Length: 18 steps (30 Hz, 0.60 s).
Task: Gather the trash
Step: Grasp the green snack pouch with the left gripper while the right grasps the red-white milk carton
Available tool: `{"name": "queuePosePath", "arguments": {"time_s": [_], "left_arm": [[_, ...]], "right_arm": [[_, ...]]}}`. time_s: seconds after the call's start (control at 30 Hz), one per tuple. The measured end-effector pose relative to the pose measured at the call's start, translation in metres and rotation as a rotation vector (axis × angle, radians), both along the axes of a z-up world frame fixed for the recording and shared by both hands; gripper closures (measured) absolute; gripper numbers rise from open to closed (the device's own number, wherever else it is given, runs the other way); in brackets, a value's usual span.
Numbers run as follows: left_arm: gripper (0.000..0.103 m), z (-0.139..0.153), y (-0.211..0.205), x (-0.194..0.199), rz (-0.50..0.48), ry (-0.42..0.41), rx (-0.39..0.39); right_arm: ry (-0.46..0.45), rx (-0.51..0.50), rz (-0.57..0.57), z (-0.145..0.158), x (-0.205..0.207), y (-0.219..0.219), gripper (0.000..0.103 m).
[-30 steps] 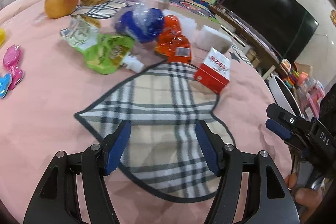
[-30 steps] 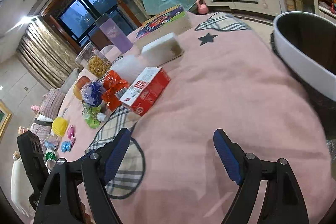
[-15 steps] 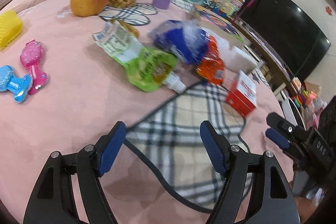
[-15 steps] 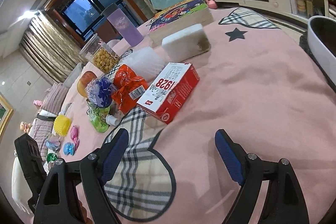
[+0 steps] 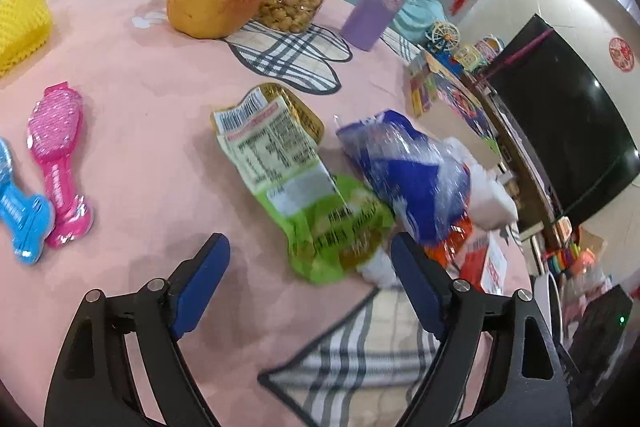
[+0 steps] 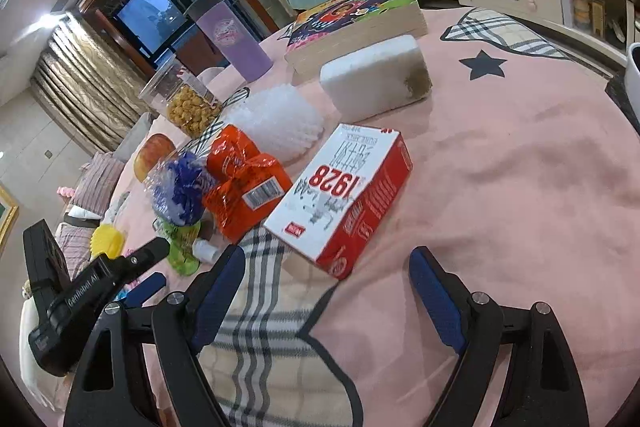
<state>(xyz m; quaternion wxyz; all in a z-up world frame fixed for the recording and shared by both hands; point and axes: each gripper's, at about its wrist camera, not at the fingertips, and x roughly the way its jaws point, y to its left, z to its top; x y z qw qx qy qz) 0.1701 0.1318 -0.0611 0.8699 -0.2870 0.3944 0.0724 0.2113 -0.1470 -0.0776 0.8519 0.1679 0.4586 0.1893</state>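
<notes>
While left gripper hangs over pink tablecloth, jaws opening, nothing between them — crumpled green-and-white snack pouch lies just ahead, touching blue-and-clear plastic wrapper. Right gripper spread wide, empty, red-and-white milk carton just ahead on cloth. Orange foil packet beside carton. Advice: bring left jaws down astride pouch's bunched lower end, pinch film not cloth. Blur hides pouch edge — probably flat; approach low. Apple stays.
</notes>
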Motion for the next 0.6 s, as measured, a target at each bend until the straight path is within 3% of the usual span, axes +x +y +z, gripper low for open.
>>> {"name": "queuePosePath", "arguments": {"time_s": [0.2,0.33,0.4,0.47,0.6], "left_arm": [[0.019,-0.001,0.0,0.012,0.008,-0.02,0.029],[0.049,-0.001,-0.006,0.012,-0.031,-0.045,0.056],[0.056,0.001,-0.009,0.015,-0.048,-0.052,0.07],[0.073,0.002,-0.011,0.013,-0.075,-0.056,0.062],[0.076,0.004,-0.015,0.001,-0.103,-0.057,0.068]], "right_arm": [[0.002,-0.035,0.003,-0.003,0.014,0.013,0.016],[-0.025,-0.091,0.002,-0.004,0.018,0.021,0.019],[-0.035,-0.122,0.006,-0.004,0.017,0.023,0.033],[-0.047,-0.14,0.022,-0.004,0.015,0.022,0.036],[-0.06,-0.128,0.053,0.001,0.006,0.013,0.045]]}}
